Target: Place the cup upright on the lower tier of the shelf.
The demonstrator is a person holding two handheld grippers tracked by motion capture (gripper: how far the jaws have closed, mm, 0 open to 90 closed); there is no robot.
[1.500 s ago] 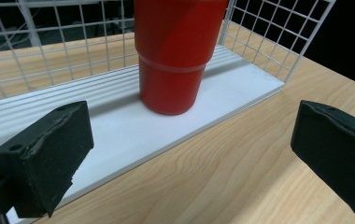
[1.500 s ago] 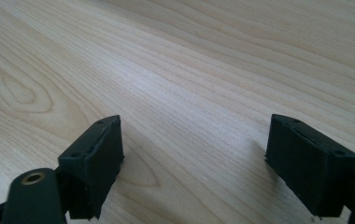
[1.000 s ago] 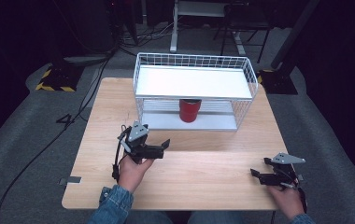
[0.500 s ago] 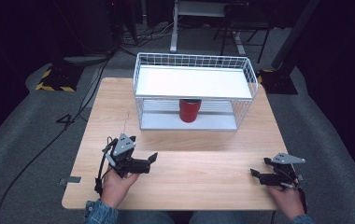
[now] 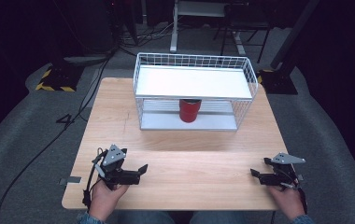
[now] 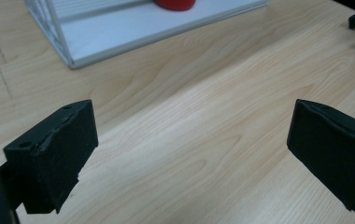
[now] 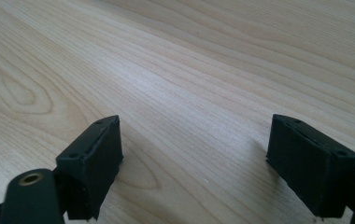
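Your left gripper (image 5: 140, 171) rests low near the table's (image 5: 199, 158) front left edge, its jaws wide with nothing between them, having just closed a little. Your right gripper (image 5: 256, 175) sits at the front right, jaws spread and empty. The red cup (image 5: 190, 109) stands on the lower shelf of the white wire rack (image 5: 193, 83), well apart from both; no writing is readable on it.

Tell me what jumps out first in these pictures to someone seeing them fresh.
A red cup stands on the lower shelf of a white wire rack at the far side of the wooden table. Near the front edge, the left tool and right tool rest with jaws open, holding nothing.
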